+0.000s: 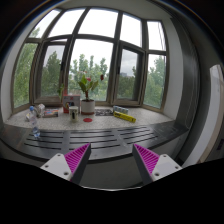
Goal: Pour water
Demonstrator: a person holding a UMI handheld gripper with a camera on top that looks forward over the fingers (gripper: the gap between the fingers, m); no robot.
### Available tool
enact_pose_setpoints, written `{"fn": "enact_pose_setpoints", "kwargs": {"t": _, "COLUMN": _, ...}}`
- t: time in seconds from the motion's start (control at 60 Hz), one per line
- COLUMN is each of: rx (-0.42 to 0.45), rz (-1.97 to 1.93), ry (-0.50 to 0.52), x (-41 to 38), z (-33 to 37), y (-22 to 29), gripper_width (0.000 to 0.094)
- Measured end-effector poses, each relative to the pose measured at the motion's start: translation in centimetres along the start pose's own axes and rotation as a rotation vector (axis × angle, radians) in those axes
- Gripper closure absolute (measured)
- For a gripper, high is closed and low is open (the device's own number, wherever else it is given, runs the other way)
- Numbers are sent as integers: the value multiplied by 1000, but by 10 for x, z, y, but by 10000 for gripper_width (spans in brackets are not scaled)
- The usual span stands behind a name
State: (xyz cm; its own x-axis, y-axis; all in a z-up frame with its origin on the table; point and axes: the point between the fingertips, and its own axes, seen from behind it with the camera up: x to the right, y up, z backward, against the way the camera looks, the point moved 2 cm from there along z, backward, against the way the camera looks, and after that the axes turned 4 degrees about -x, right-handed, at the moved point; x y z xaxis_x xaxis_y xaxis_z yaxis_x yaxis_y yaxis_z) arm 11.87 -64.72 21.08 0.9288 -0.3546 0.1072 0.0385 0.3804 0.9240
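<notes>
My gripper (112,160) is open and empty, its two pink-padded fingers (76,158) wide apart, well short of a wide window sill (130,126). On the sill, far beyond the fingers, stand a clear plastic bottle (31,118) at the left end, a small cup (74,113) and other small items near the middle. They are too small to tell in detail. Nothing stands between the fingers.
A potted plant (87,98) stands on the sill before a bay window (95,60) with trees outside. A yellow flat object (124,116) lies right of the plant. A grey ribbed ledge (110,141) runs below the sill, just ahead of the fingers.
</notes>
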Motion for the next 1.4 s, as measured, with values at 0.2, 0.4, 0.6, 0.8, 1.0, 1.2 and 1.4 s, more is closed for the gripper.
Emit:
{"fn": "enact_pose_setpoints", "kwargs": {"t": 0.2, "rx": -1, "rz": -25, "ry": 34, "x": 1, "z": 3, "y": -5, "gripper_width": 77}}
{"fn": "enact_pose_setpoints", "kwargs": {"t": 0.4, "rx": -29, "rz": -21, "ry": 116, "x": -29, "z": 11, "y": -33, "gripper_width": 81}}
{"fn": "enact_pose_setpoints", "kwargs": {"t": 0.6, "rx": -79, "rz": 19, "ry": 271, "x": -132, "z": 20, "y": -69, "gripper_width": 82}}
{"fn": "enact_pose_setpoints", "kwargs": {"t": 0.8, "rx": -33, "rz": 39, "ry": 420, "x": -265, "z": 18, "y": -58, "gripper_width": 81}}
{"fn": "enact_pose_setpoints", "kwargs": {"t": 1.0, "rx": 7, "rz": 33, "ry": 499, "x": -386, "z": -31, "y": -25, "gripper_width": 75}}
{"fn": "enact_pose_setpoints", "kwargs": {"t": 1.2, "rx": 46, "rz": 52, "ry": 483, "x": -480, "z": -124, "y": 4, "gripper_width": 78}}
{"fn": "enact_pose_setpoints", "kwargs": {"t": 1.4, "rx": 116, "rz": 83, "ry": 434, "x": -544, "z": -212, "y": 32, "gripper_width": 81}}
